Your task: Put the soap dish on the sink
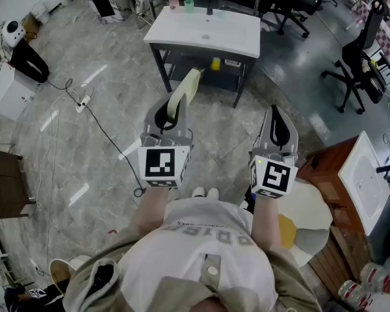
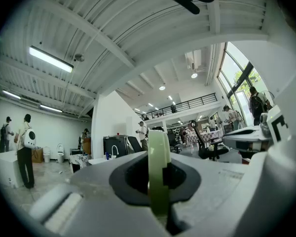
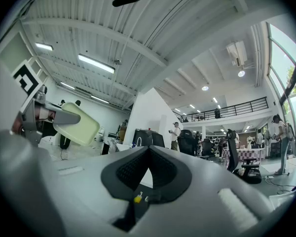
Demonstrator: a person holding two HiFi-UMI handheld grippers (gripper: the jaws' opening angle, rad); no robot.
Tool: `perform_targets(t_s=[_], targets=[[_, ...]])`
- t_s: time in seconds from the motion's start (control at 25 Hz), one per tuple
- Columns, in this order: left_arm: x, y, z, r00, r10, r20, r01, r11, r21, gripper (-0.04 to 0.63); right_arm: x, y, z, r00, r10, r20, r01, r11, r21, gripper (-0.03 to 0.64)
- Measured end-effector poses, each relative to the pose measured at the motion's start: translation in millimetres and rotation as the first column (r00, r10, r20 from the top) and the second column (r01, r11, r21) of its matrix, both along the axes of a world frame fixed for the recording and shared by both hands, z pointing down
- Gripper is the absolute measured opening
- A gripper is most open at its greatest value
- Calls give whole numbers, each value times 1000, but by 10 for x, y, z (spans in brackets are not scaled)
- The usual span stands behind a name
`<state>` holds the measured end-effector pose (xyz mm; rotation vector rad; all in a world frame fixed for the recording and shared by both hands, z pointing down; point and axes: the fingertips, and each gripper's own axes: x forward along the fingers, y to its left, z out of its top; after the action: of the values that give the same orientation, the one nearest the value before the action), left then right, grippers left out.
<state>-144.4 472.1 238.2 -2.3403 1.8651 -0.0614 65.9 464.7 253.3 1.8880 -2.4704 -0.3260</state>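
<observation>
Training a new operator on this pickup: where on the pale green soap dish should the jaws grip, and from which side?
The thin rim at one end, approached edge-on from that end. The soap dish is a shallow flat tray, so jaws span only its thickness; the left gripper holds it so now, the dish jutting forward.

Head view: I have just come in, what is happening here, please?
A person holds a gripper in each hand. The left gripper is shut on a pale green soap dish, gripped by one edge so that it sticks out ahead of the jaws. The right gripper is shut and holds nothing. The white sink stands ahead across the floor, and the dish is not yet on it.
</observation>
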Motion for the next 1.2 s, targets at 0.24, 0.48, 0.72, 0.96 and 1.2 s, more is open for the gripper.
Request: perform_targets(t_s=[0.24, 0.48, 0.72, 0.96, 1.2], targets=[[-10, -30, 24, 1000, -10, 7, 10, 1000, -12, 14, 3, -21, 4, 1000, -6, -3, 6, 1000, 0, -3], [53, -51, 12, 1000, -2, 19, 2, 1000, -11, 14, 65, -11, 43, 1000, -1, -6, 1, 1000, -5, -3], [84, -60, 26, 1000, -5, 9, 5, 1000, -13, 14, 146, -4, 31, 999, -18, 41, 18, 1000, -2, -3], [40, -62, 19, 1000, -12, 2, 12, 1000, -11, 14, 225, 8, 77, 990, -55, 128, 56, 998, -4, 181], [-1, -59, 8, 1000, -20, -2, 20, 1000, -11, 14, 252, 20, 82, 989, -56, 140, 57, 998, -3, 254]])
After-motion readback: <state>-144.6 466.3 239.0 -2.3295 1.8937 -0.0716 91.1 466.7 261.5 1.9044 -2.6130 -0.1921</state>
